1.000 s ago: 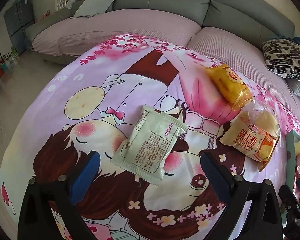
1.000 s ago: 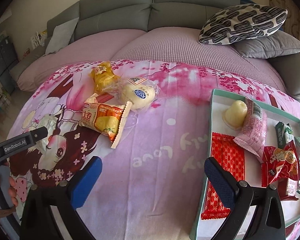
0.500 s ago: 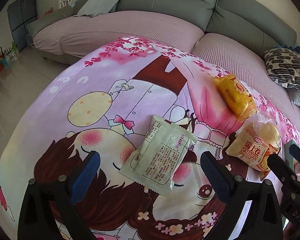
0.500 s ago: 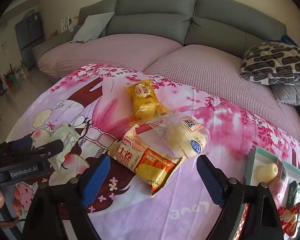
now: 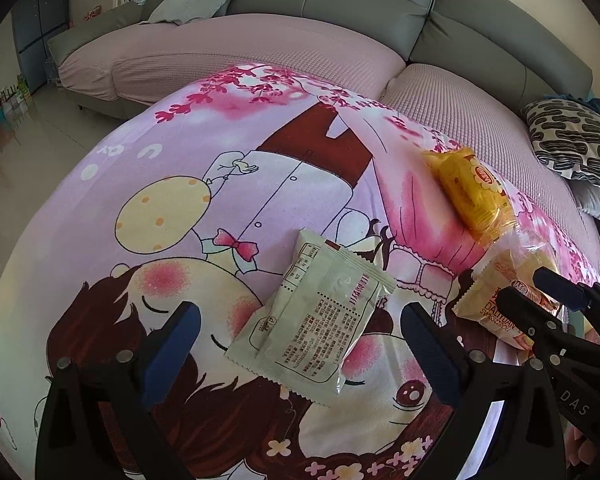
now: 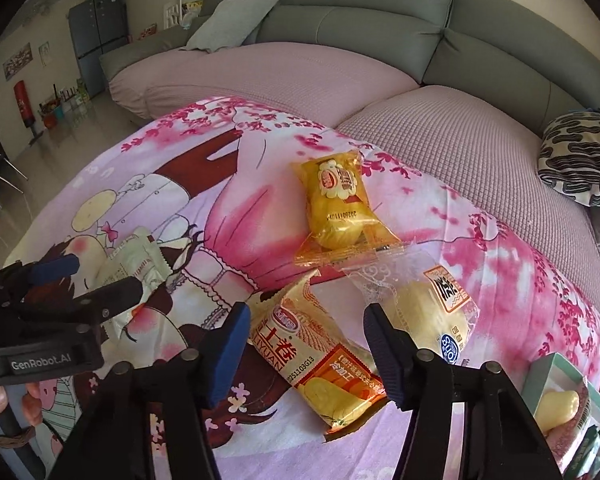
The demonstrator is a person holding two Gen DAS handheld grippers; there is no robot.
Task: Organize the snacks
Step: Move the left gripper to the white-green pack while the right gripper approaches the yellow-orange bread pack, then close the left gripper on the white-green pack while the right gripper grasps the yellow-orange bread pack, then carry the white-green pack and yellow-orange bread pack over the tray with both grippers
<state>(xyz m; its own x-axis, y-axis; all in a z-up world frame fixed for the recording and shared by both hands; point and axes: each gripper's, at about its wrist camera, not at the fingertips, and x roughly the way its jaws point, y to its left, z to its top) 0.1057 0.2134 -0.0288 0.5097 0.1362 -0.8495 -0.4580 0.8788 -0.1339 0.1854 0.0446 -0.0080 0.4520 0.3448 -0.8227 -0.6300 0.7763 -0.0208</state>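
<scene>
A pale green snack packet [image 5: 316, 312] lies on the pink cartoon cloth, between the open fingers of my left gripper [image 5: 296, 344], which hovers just above it. My right gripper [image 6: 306, 344] is open with its fingers on either side of a cream-and-orange Swiss roll packet [image 6: 320, 364]. A clear bun packet [image 6: 428, 312] lies just right of it, and a yellow cake packet [image 6: 340, 204] lies behind. The green packet also shows in the right wrist view [image 6: 136, 256], behind the left gripper [image 6: 84, 280].
A teal tray [image 6: 540, 376] holding snacks sits at the right edge of the cloth. A grey sofa [image 5: 340, 4] with a pink cover runs behind. A black-and-white patterned cushion [image 5: 572, 140] lies at the right.
My right gripper has swung left from the tray and lowered over the Swiss roll packet, its fingers now narrower. My left gripper has moved closer to the green packet.
</scene>
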